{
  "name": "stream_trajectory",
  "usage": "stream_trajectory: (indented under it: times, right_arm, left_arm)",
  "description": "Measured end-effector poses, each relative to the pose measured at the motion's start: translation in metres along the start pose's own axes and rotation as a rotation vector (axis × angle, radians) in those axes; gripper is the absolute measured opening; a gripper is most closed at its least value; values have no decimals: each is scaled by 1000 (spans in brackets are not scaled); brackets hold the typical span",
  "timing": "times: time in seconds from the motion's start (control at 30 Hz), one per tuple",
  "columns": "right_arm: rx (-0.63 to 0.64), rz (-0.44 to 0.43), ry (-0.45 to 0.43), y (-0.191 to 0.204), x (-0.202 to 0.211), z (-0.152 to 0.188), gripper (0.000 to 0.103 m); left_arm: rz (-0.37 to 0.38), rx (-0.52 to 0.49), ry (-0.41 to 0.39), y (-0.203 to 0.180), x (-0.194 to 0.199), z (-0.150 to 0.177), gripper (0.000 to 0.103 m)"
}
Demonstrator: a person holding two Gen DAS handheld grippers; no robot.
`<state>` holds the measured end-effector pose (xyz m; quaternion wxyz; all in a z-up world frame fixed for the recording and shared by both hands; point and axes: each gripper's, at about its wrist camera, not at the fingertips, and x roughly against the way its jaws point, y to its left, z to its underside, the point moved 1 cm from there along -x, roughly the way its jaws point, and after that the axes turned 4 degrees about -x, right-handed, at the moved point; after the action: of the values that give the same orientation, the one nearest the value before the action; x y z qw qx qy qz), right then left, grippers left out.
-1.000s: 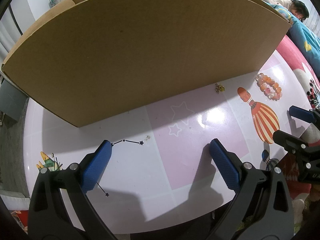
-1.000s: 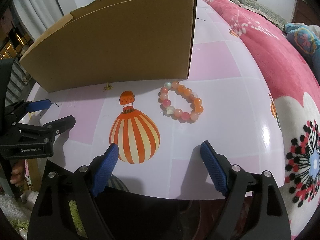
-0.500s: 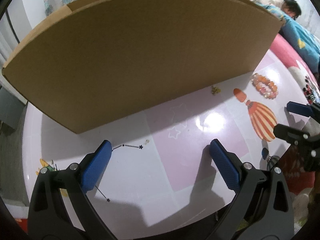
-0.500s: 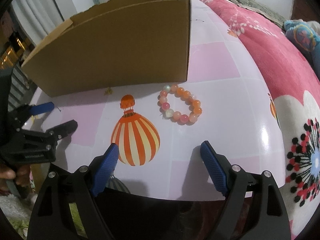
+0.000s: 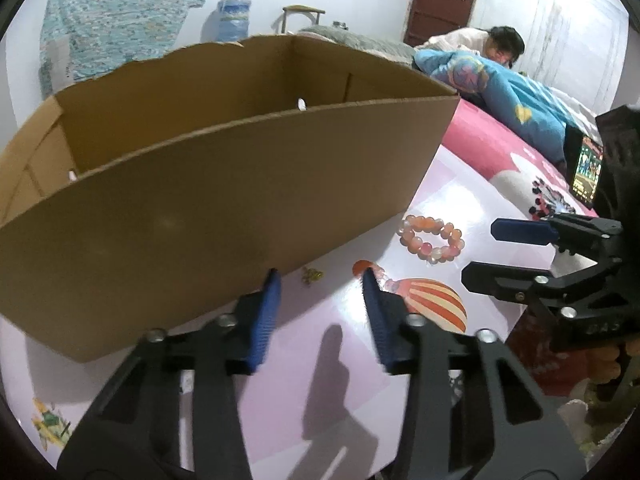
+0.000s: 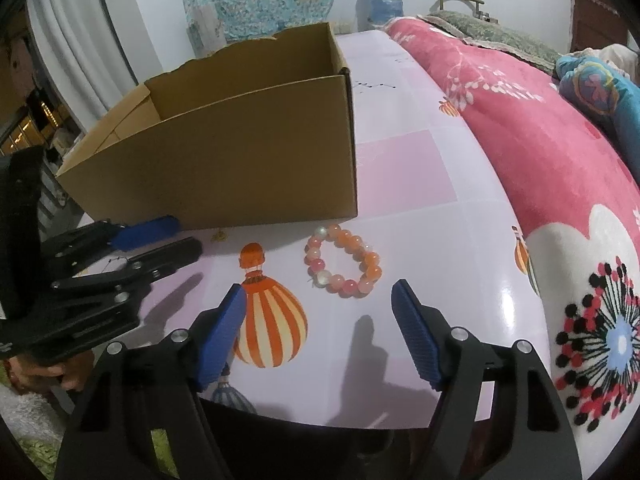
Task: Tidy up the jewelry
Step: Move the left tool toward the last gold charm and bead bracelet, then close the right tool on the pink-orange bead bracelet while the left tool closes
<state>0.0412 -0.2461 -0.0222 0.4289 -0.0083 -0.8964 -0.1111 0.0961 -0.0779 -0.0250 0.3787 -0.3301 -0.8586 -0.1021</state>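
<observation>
Left gripper [image 5: 320, 278] jaws just narrowing, empty; right gripper [image 6: 318, 308] agape. Bead bracelet [image 6: 343, 262] at 12 o'clock (light, floppy, slippery): pinch one side.

Left gripper [image 5: 320, 276] angled downward, fingers [image 5: 264, 316] just narrowed to a small gap, nothing between them. Right gripper [image 6: 320, 304] also tilted down, fingers [image 6: 416, 332] spread wide, closing slightly, empty. Both held close together, side by side.

No text, label, brand or number can be read anywhere; the lit phone screen [image 5: 587, 172] at the right is too blurred.
</observation>
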Motion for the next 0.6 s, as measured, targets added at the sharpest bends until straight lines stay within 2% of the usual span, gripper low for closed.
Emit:
stream_trajectory:
  times: [0.2, 0.33, 0.47, 0.6]
  right_arm:
    - [-27, -12, 13, -10, -7, -1, 72]
    - [-36, -18, 20, -14, -11, -3, 72]
    - [-43, -21, 21, -17, -13, -4, 72]
    - [-49, -21, 19, -18, -14, -5, 72]
  left_arm:
    - [-57, -47, 30, -7, -20, -3, 26]
    - [-80, -55, 63, -9, -32, -3, 16]
    - [-110, -77, 50, -12, -31, -2, 13]
    - [-128, -97, 39, -15, -31, -2, 1]
